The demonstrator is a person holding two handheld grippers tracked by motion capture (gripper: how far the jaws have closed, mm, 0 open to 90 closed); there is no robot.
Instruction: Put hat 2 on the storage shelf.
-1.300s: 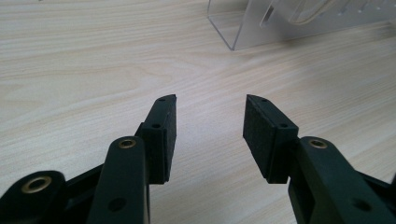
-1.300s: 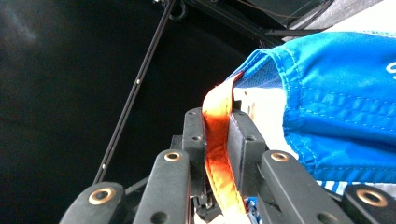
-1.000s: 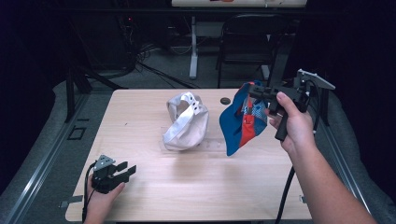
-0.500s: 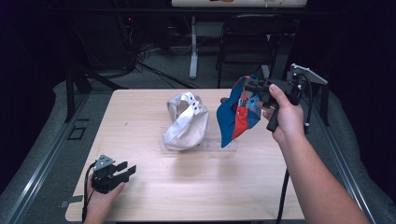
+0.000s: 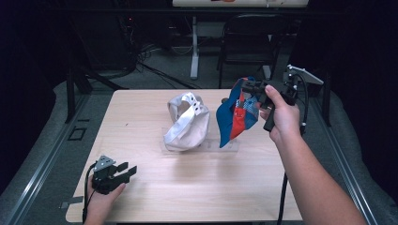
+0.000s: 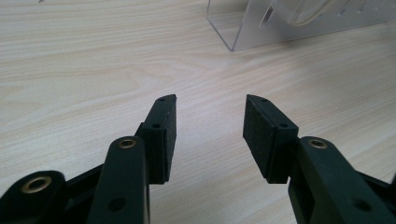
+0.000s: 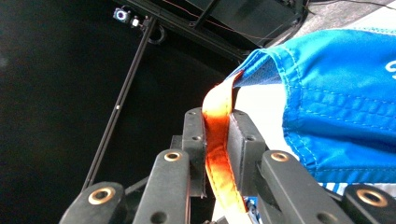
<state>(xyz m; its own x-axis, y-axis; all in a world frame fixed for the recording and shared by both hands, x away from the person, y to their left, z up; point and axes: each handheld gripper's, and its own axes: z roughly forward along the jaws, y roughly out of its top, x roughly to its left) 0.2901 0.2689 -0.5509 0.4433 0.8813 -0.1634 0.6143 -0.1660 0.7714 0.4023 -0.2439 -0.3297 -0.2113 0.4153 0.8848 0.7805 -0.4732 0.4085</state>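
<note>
Blue cap (image 5: 233,117) pinched in right gripper (image 5: 251,87); one white cap (image 5: 187,123); left gripper (image 6: 210,128) gapes.

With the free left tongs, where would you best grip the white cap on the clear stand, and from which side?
Probably the white fabric cap's perforated back strap, which arches up clear of the crown. Come from the left tongs' own near-left side: the clear plastic stand and the blue-and-red cap in the right tongs crowd the other side.

The blue cap (image 5: 237,115) moved closer to the white cap (image 5: 187,123).
</note>
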